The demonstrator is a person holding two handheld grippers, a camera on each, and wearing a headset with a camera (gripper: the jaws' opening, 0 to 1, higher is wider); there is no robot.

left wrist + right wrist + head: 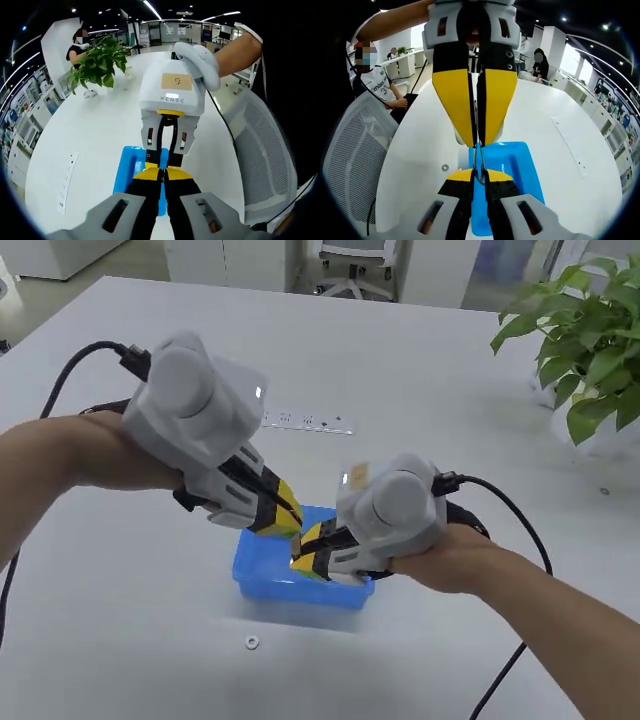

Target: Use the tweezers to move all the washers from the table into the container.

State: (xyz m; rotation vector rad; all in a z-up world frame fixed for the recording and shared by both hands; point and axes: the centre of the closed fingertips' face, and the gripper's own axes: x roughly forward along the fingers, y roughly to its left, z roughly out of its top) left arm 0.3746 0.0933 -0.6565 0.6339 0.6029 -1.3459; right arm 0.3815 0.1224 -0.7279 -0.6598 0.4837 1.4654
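Left gripper [289, 523] and right gripper [304, 548] clenching tweezers [478, 160] over container [258, 576], right gripper view showing the tweezers, left gripper view showing XENSE lettering [172, 99]

We see the left gripper [289, 524] and right gripper [302, 554] tip to tip above the container [262, 572], jaws pinched on the tweezers [479, 150], blocking its mouth; bare desk [120, 620] lies open on every side of the washer [251, 642].

The left hand-held gripper [287, 518] and right hand-held gripper [303, 552] meet tip-to-tip, jaws closed.
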